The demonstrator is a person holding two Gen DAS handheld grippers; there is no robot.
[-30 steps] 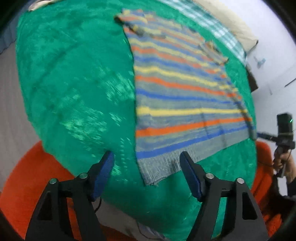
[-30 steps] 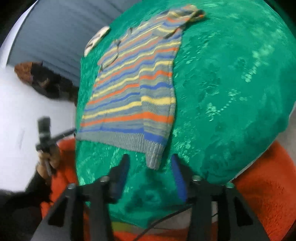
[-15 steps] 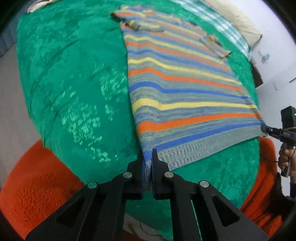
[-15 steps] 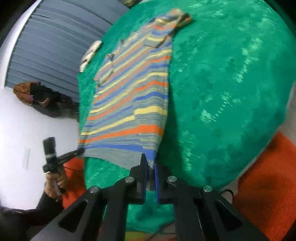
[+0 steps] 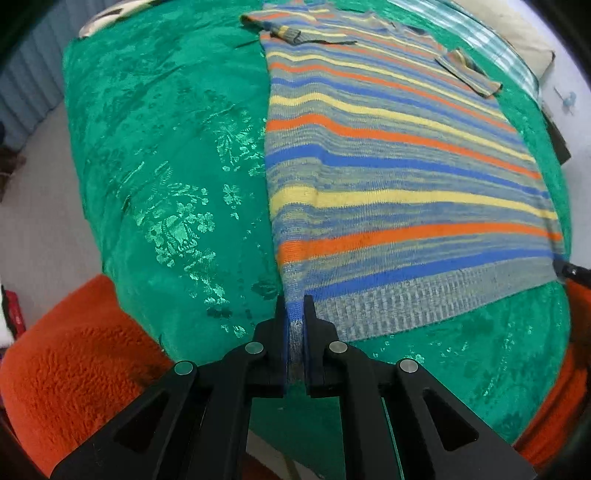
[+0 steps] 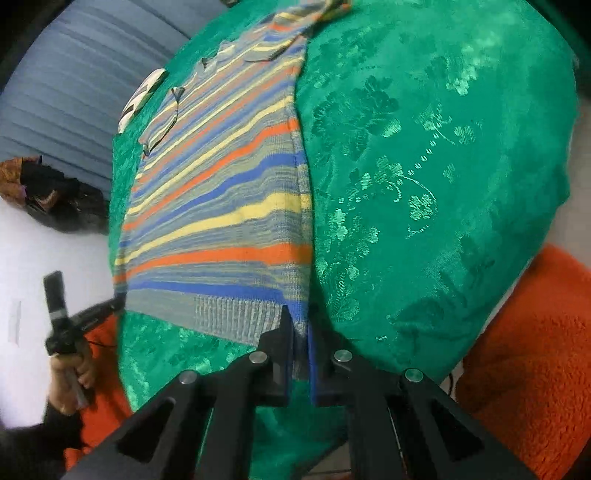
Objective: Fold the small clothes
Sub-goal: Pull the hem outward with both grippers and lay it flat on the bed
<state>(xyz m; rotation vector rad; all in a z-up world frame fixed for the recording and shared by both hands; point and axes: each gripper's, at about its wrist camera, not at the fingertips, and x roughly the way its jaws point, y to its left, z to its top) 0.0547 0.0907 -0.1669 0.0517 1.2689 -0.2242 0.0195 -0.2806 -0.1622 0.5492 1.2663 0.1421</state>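
A striped knit sweater (image 5: 388,177) in grey, blue, orange and yellow lies flat on a green patterned cloth (image 5: 166,166). Its sleeves are folded in over the body at the far end. My left gripper (image 5: 294,306) is shut on the near left hem corner. In the right wrist view the sweater (image 6: 229,206) stretches away, and my right gripper (image 6: 298,317) is shut on the near right hem corner. The other gripper's tip touches the hem's far corner in each view.
The green cloth (image 6: 424,184) covers a raised rounded surface. An orange fuzzy rug (image 5: 66,354) lies below its near edge, also in the right wrist view (image 6: 524,350). A folded light cloth (image 6: 142,96) lies at the far end. A checked fabric and pillow (image 5: 491,33) lie beyond.
One second ago both grippers were open and short of the hem. Both have since closed on the hem corners and moved in closer over the sweater.
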